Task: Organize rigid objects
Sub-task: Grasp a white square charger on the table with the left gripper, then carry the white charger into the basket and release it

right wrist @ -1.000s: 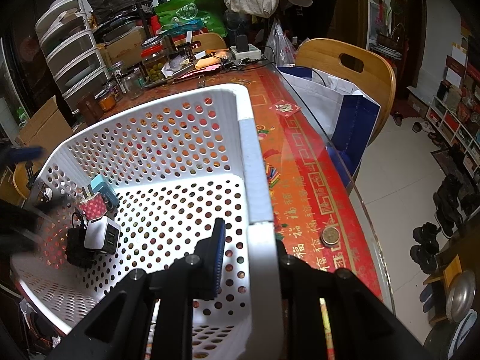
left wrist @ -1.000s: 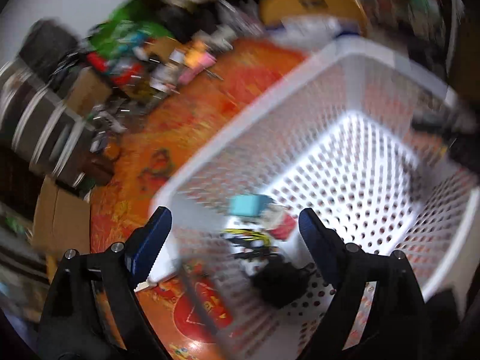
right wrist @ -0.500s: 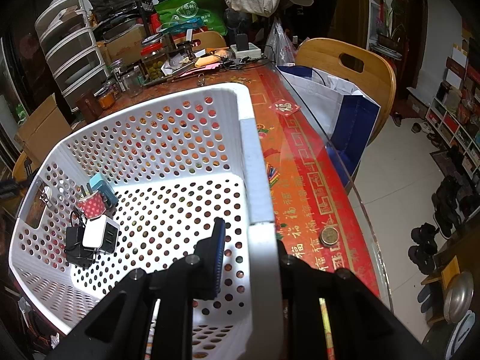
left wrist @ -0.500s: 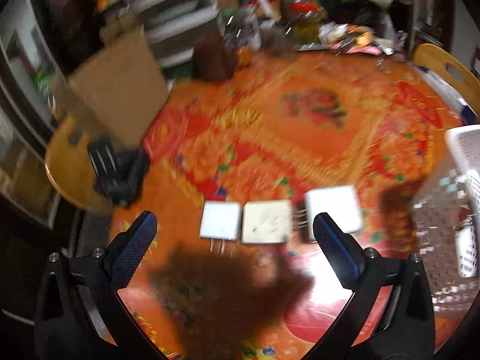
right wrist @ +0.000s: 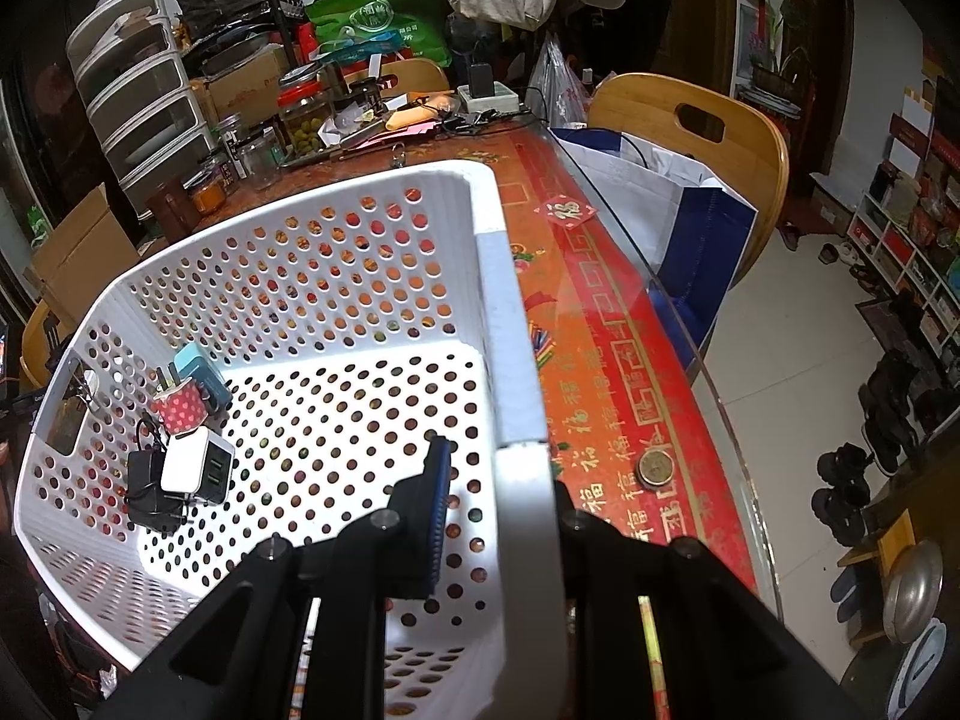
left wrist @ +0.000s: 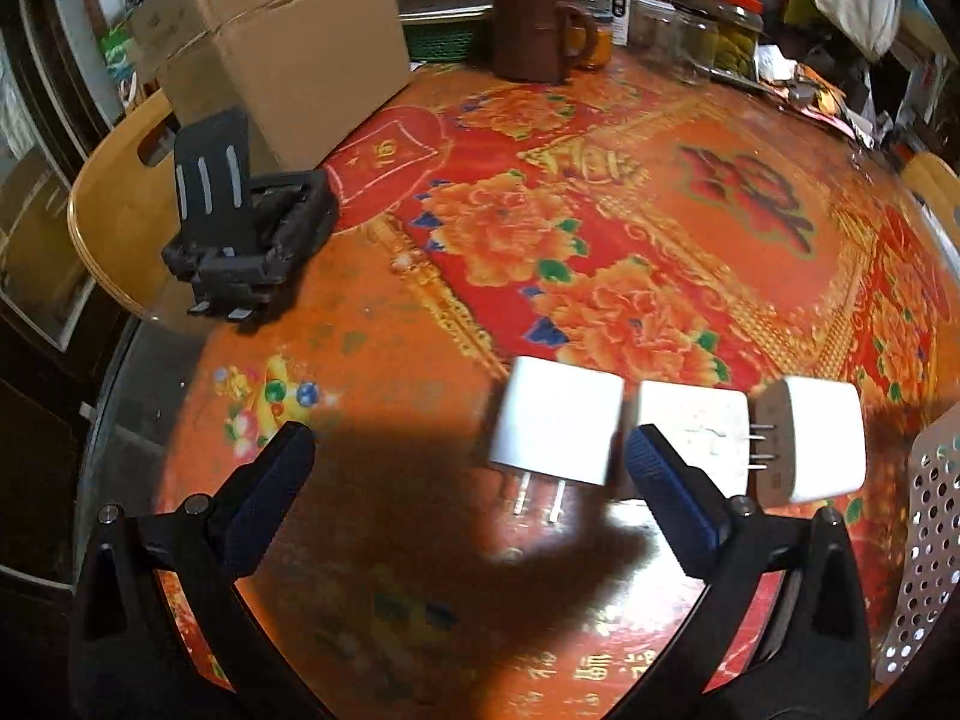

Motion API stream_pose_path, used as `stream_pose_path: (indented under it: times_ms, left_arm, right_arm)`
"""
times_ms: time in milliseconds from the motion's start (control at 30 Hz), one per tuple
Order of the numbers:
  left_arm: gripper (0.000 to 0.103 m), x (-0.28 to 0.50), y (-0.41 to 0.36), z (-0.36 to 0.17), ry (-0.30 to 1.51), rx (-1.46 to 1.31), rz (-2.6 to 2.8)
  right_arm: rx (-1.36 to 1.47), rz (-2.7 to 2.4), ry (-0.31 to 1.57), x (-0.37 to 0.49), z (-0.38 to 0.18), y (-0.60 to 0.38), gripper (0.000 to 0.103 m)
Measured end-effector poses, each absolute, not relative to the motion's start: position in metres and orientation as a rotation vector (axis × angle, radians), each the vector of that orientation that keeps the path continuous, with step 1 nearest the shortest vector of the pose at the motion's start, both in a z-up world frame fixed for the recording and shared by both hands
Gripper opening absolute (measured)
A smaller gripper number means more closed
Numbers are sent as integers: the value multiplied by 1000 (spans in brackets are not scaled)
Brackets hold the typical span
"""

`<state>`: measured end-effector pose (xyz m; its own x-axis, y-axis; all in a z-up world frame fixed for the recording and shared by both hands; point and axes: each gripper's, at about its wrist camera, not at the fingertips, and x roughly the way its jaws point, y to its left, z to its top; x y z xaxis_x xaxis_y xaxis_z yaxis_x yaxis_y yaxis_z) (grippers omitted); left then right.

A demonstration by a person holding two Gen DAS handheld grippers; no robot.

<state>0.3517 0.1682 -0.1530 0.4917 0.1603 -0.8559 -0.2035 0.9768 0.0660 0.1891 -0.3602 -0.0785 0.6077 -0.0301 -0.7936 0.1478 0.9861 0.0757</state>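
Three white plug adapters lie in a row on the red tablecloth: the left one (left wrist: 555, 420), the middle one (left wrist: 699, 429) and the right one (left wrist: 825, 435). My left gripper (left wrist: 468, 480) is open and empty just in front of the left adapter. My right gripper (right wrist: 498, 516) is shut on the rim of the white perforated basket (right wrist: 504, 324). Inside the basket lie a white charger (right wrist: 195, 468), a black adapter (right wrist: 147, 489), a red dotted plug (right wrist: 180, 411) and a teal plug (right wrist: 201, 369). The basket's corner shows in the left wrist view (left wrist: 924, 540).
A black folding stand (left wrist: 246, 222) and a cardboard box (left wrist: 282, 42) stand at the table's far left. A brown mug (left wrist: 534, 30) and jars (left wrist: 714, 30) line the back. A coin (right wrist: 655, 468) lies near the table's glass edge. Wooden chairs (right wrist: 720, 132) stand around.
My left gripper has swung out of the basket, over to the table, and come close to the three white adapters. The right gripper has kept its hold on the basket rim.
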Motion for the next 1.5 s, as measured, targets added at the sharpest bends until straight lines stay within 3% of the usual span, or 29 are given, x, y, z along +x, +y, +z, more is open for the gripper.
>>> stream_pose_path:
  times_ms: [333,400,467,533,767,933,1167,1500]
  left_arm:
    - [100,368,164,-163,1032,8,250]
    - [90,369,164,-162,1031,-13,239]
    - [62,372,165,-162,1053,-48,216]
    - [42,375,162,-166,1070,-60,191]
    - [41,367,141,-146,1050,-9,215]
    - [41,338,101,-79,930,38,178]
    - [42,280,-18,-5,866,139,-129]
    - [42,273,-159,-45,1084,313,-391]
  right_arm:
    - [139,-99,913,189,-77,-360,19]
    - [142,-96,911,189,-77,-361,19]
    - [143,-95,911,189,-77,-361,19]
    - [142,-95,911,189,-77,-360,19]
    - [140,-93,909,189,-77,-360,19]
    - [140,-94,909,190,-77,-360,19]
    - [141,-94,911,190,-77,-360,19]
    - [142,-91,912,191,-76,-360,19]
